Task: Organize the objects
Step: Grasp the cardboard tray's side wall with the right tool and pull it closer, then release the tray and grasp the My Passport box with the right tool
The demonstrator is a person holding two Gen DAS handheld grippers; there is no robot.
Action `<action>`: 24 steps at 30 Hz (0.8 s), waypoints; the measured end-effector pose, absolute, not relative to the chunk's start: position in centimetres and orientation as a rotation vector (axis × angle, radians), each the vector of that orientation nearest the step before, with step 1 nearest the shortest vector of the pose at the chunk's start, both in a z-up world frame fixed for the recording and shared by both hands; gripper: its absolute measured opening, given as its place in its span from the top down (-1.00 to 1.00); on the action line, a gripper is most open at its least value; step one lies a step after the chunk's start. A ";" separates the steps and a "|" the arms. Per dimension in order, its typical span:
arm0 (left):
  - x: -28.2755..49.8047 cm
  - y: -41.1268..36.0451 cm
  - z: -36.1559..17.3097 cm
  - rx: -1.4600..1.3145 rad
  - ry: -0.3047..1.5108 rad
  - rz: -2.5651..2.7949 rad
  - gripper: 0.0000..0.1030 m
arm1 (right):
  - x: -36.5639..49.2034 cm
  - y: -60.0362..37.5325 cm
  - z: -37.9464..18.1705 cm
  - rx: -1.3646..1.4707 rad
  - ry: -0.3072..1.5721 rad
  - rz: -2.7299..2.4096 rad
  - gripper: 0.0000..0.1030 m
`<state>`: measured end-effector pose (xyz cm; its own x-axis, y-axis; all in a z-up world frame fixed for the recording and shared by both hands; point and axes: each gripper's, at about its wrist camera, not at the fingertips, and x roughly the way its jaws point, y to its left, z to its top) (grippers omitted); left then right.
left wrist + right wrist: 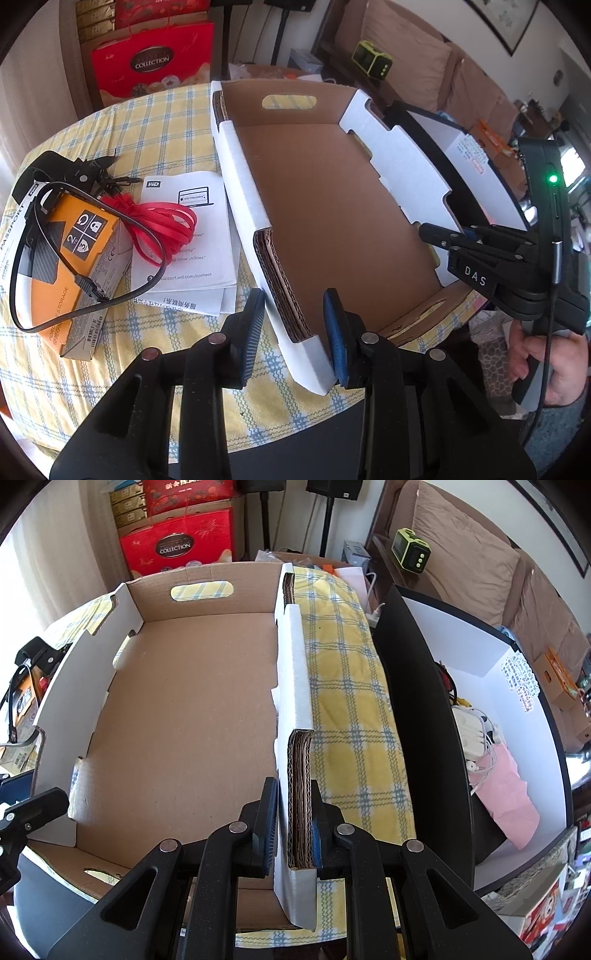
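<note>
An empty brown cardboard tray (325, 206) with white side walls lies on the yellow checked tablecloth (159, 114). My left gripper (295, 332) is open, its jaws straddling the tray's left wall near the front corner, right pad touching it. My right gripper (293, 823) is shut on the tray's right wall (295, 686); it also shows in the left wrist view (436, 236). Left of the tray lie an orange hard-drive box (70, 254), a black cable (40, 266), a red ribbon (166, 225) and white leaflets (195, 236).
A black-and-white box (509, 716) holding white chargers and a pink bag stands right of the table. Red gift boxes (155, 62) stand behind the table. A sofa (480, 565) is at the back right. A black strap (70, 170) lies at the table's left edge.
</note>
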<state>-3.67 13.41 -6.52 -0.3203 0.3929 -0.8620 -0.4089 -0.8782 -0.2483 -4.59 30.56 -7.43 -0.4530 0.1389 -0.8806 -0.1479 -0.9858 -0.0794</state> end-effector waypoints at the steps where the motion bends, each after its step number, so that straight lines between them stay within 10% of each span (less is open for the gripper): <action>1: -3.6 13.1 -6.4 -1.441 0.008 2.215 0.34 | -4.6 30.6 -7.5 -1.542 0.014 2.541 0.73; 10: -3.5 6.2 -1.2 -1.293 -0.057 2.451 -0.74 | -4.3 30.5 -7.4 -1.533 0.028 2.551 0.73; 24: -7.2 -4.2 -4.5 -1.505 -0.237 2.635 -0.80 | -4.3 30.0 -6.0 -1.478 0.017 2.565 0.29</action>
<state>-7.23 -4.25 -4.50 -0.5076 0.1612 -0.8463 -0.0079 -0.9832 -0.1826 -4.26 30.03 -6.05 -0.4891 0.1506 -0.8591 -0.1617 -0.9836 -0.0804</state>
